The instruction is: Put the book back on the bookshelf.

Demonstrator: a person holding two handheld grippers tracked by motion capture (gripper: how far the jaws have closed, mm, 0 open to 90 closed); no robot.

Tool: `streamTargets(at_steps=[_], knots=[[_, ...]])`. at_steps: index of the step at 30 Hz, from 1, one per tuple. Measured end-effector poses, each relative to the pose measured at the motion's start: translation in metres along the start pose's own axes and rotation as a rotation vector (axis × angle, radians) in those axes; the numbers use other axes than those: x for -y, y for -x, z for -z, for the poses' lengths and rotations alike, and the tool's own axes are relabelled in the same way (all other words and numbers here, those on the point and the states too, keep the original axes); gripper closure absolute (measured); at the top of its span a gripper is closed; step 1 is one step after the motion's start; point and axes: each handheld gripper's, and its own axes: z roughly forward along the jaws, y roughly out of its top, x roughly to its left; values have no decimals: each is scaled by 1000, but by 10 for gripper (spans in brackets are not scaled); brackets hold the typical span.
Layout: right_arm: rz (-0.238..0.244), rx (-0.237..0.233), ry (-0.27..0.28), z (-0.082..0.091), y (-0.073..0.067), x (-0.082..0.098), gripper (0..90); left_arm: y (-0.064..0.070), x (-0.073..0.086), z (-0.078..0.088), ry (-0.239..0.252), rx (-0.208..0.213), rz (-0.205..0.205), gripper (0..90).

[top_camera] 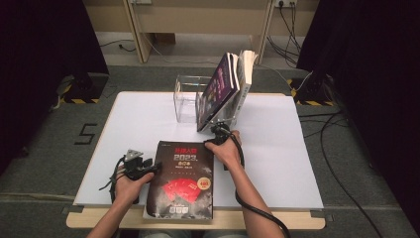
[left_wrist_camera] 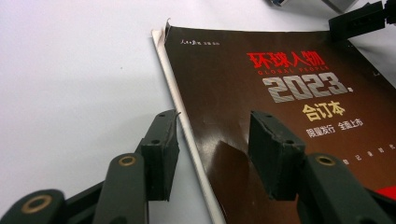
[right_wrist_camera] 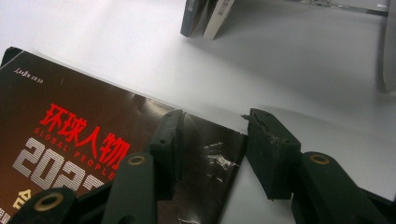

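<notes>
A dark magazine [top_camera: 181, 178] with red and silver cover lettering lies flat on the white table [top_camera: 133, 129], close to its front edge. My left gripper [top_camera: 153, 167] is at the magazine's left edge. In the left gripper view the jaws [left_wrist_camera: 212, 126] stand open astride the spine edge of the magazine [left_wrist_camera: 280, 70], one on the table side and one over the cover. My right gripper [top_camera: 216, 136] is at the far right corner. Its open jaws [right_wrist_camera: 212, 123] straddle that creased corner of the magazine [right_wrist_camera: 70, 116] without pressing it.
A clear acrylic stand [top_camera: 187, 96] sits at the table's far middle. A purple-covered book [top_camera: 220, 87] and a pale one [top_camera: 245, 74] lean in it just beyond my right gripper; their lower ends [right_wrist_camera: 205, 18] touch the table. Dark curtains flank both sides.
</notes>
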Motion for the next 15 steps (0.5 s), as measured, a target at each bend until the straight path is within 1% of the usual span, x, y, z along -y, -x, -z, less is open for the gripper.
streamTargets(at_steps=[3, 4, 5, 6, 7, 8, 9, 10, 11, 12, 14, 15], knots=[[-16, 4, -3, 1, -2, 1, 578, 1, 0, 0, -2, -1, -10, 522], [-31, 1, -9, 2, -3, 1, 578, 1, 0, 0, -2, -1, -10, 525], [-9, -5, -9, 2, -2, 2, 574, 1, 0, 0, -1, 0, -8, 525], [-3, -17, -12, 3, -1, 2, 567, 1, 0, 0, -1, 1, -7, 525], [-38, -26, -24, 4, 0, 2, 569, 1, 0, 0, -1, 1, -7, 525], [-49, -30, -30, 5, 2, 2, 568, 1, 0, 0, -1, 1, -7, 525], [-37, -34, -23, 6, 4, 3, 562, 1, 0, 0, 0, 0, -8, 525], [-47, -40, -24, 6, 3, 4, 555, 1, 0, 0, -1, -1, -8, 525], [-41, -42, -18, 7, 4, 5, 556, 1, 0, 0, -1, -1, -10, 525], [-54, -40, -18, 7, 5, 6, 556, 1, 0, 0, -1, -2, -11, 525], [-53, -34, -13, 7, 3, 7, 572, 1, 0, 0, -1, -1, -10, 523], [-44, -20, -6, 6, 3, 8, 601, 1, 0, 0, -2, 2, -8, 523]])
